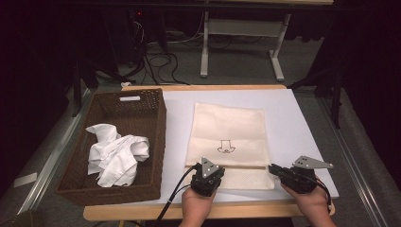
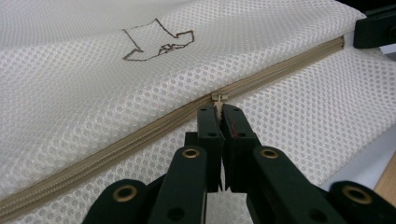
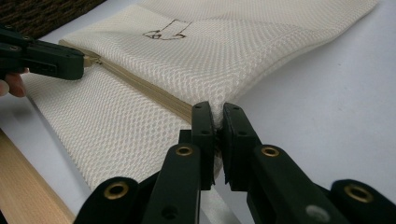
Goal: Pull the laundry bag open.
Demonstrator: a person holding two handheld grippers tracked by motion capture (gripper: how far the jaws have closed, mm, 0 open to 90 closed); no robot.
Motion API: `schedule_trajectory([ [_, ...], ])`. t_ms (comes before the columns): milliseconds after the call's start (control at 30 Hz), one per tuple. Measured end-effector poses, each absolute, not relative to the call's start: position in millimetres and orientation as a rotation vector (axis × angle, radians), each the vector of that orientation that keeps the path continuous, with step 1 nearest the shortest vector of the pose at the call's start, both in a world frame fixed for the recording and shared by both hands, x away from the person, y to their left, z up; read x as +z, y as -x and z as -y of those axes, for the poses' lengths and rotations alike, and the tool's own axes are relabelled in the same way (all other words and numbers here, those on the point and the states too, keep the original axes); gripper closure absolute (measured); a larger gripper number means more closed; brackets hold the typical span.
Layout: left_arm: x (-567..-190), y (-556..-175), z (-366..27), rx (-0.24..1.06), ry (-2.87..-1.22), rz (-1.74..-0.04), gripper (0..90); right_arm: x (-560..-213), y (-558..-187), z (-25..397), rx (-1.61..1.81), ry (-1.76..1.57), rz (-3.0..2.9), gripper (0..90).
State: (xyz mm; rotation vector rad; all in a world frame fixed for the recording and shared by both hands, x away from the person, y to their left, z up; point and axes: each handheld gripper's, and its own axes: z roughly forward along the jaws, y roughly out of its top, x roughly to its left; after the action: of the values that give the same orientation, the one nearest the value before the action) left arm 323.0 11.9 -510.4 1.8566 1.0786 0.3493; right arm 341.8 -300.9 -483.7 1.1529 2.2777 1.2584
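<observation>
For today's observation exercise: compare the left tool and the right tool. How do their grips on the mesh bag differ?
The left tool pinches the zipper pull partway along the mesh bag's zipper; the right tool clamps the bag's fabric edge at the zipper's end. In the high view the left tool points forward, the right tool leftward. Both are shut and sit at the bag's near end.

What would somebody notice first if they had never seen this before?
Probably the cream mesh bag lying flat mid-table, with a small drawing on it. Two black claws grip it at the near end: the left claw pinches the zipper pull, and the right claw clamps the bag's edge. At the left, a brown wicker basket holds crumpled white cloth.
</observation>
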Motion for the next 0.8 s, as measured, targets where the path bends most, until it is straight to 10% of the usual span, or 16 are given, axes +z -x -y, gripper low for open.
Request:
schedule_trajectory([
  [800,-501.3,-320.2,-42.1,0.445,-1.957,-1.101,87.4,-482.3,-339.5,305.5,1.257,-1.173,-2.259,85.7],
])
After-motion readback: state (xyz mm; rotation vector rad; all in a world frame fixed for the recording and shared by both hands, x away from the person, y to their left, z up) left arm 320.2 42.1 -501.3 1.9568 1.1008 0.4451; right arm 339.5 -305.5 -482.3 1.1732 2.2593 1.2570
